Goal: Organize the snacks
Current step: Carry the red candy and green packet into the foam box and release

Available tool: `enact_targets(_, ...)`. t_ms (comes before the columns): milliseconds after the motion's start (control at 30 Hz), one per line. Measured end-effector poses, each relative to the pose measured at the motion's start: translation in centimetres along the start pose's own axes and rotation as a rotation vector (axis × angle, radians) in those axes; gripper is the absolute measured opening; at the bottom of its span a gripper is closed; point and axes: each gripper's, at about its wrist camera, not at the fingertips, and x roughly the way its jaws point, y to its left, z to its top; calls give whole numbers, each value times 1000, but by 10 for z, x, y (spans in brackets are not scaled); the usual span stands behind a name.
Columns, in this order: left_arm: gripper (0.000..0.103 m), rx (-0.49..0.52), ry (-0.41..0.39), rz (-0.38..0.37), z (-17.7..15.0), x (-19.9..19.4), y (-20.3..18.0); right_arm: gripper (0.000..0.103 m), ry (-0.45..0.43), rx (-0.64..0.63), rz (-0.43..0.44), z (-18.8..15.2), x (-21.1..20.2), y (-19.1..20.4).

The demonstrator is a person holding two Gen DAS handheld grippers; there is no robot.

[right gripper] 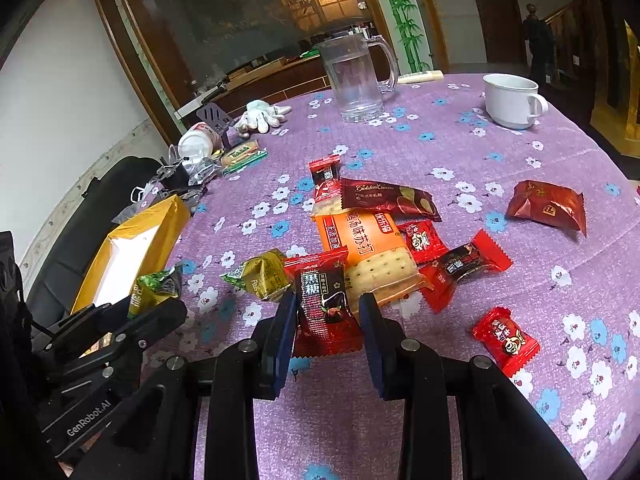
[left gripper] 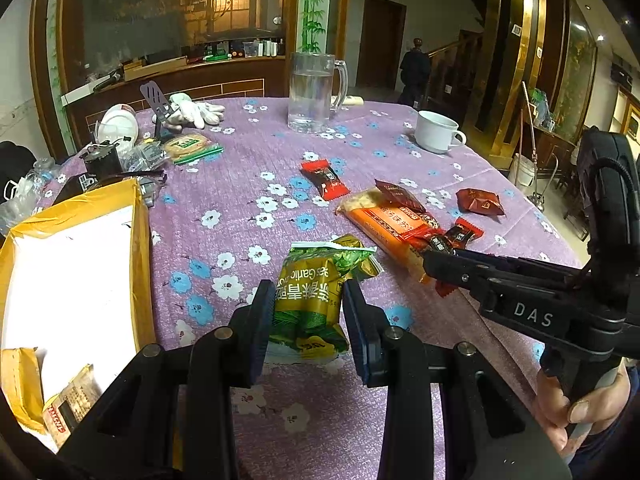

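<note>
We see the left gripper (left gripper: 306, 312) pinching a green "Garlic" snack pack (left gripper: 310, 300) near the table's (left gripper: 248, 160) left edge; the right gripper (right gripper: 326, 322) pinches a red 黑糖 candy pack (right gripper: 326, 312) beside the "GoldenCrown" bar (right gripper: 390, 198).

- The table (right gripper: 460, 420) is wearing a purple cloth dotted with white and blue flowers.
- The garlic pea packet (left gripper: 308, 300) is showing green and yellow with white edges.
- The brown sugar candy (right gripper: 324, 308) is showing red with a dark panel.
- The cracker pack (right gripper: 364, 240) is glowing orange with white lettering.
- The box (left gripper: 140, 240) is showing yellow walls and a white inside.
- The cup (right gripper: 512, 100) is looking plain white.
- The left claw (left gripper: 308, 308) and right claw (right gripper: 328, 332) are showing black frames with dark blue pads.
</note>
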Motion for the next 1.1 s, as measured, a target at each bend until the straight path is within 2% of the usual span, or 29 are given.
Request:
enact_targets(367, 32, 8, -65, 24, 1, -15, -1, 33, -24, 3, -37, 0, -4, 2)
enact_targets(667, 32, -50, -119, 29, 4, -42, 23, 33, -28, -10, 6, -6, -22, 32)
enact_targets(800, 32, -107, -105, 40, 7, -52, 51, 33, -36, -74, 25, -3, -29, 62)
enact_targets(933, 32, -200, -50, 58, 10, -57, 98, 33, -32, -141, 70, 0, -30, 96)
enact_targets(1100, 32, -328, 16, 150, 7, -50, 168, 34, -4, -241, 144, -3, -21, 148)
